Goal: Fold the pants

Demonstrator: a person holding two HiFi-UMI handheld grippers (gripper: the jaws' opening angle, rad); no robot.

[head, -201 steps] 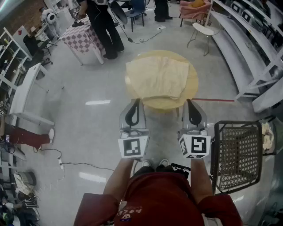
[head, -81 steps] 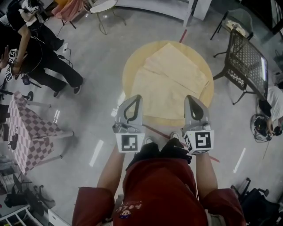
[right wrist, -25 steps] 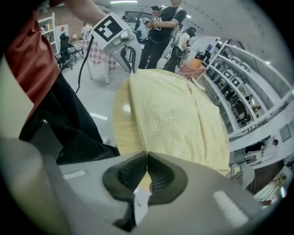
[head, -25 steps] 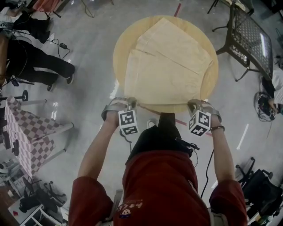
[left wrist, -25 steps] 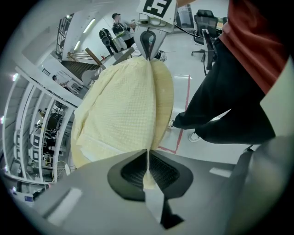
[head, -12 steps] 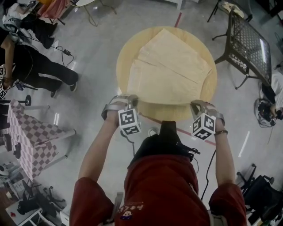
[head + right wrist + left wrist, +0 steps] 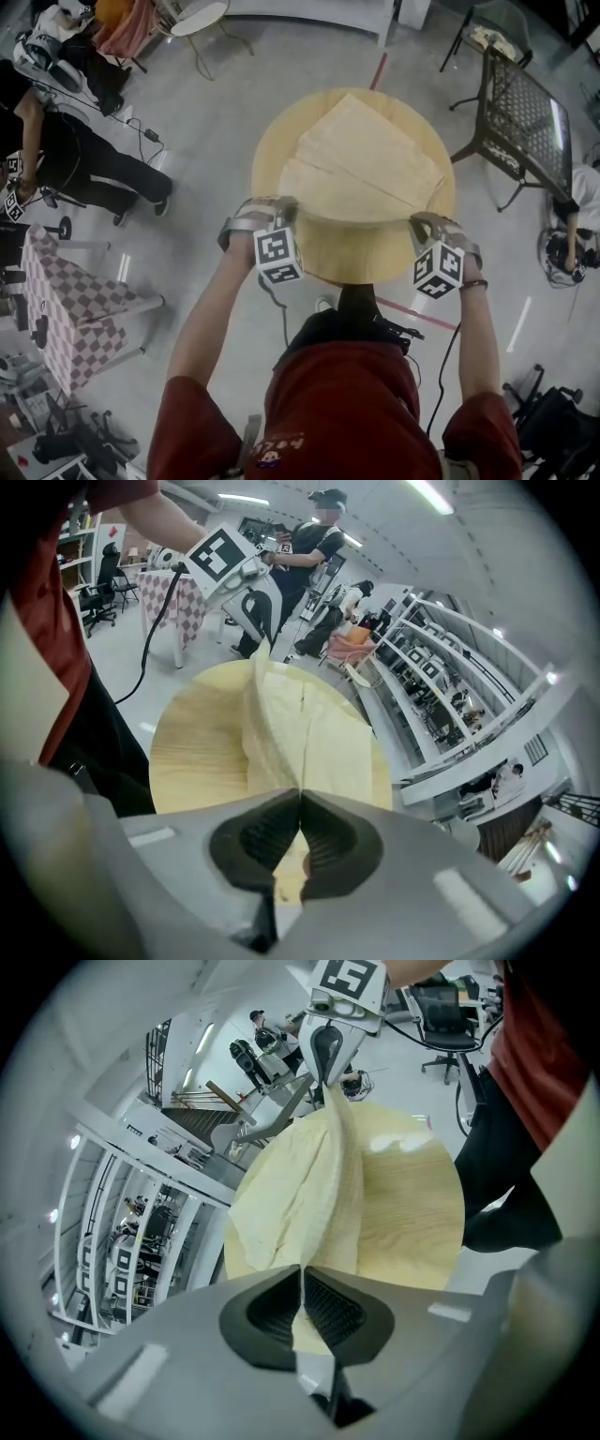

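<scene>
Pale yellow pants (image 7: 361, 164) lie across the round wooden table (image 7: 352, 248), their near edge lifted off the top and stretched between my two grippers. In the head view my left gripper (image 7: 287, 207) holds the near-left corner and my right gripper (image 7: 416, 221) the near-right corner. My left gripper (image 7: 302, 1283) is shut on the pants (image 7: 305, 1180) in its own view, with the other gripper (image 7: 328, 1049) at the far end of the raised edge. In the right gripper view my right gripper (image 7: 300, 803) is shut on the pants (image 7: 314, 728).
A black mesh chair (image 7: 527, 111) stands right of the table, a checkered table (image 7: 70, 295) at the left. A person in black (image 7: 80, 164) is at far left, another person (image 7: 586, 211) at the right edge. Red floor tape (image 7: 417, 316) runs under the table.
Both grippers have risen and gone forward over the table, lifting the near edge of the pants. Bare tabletop now shows in front of the pants.
</scene>
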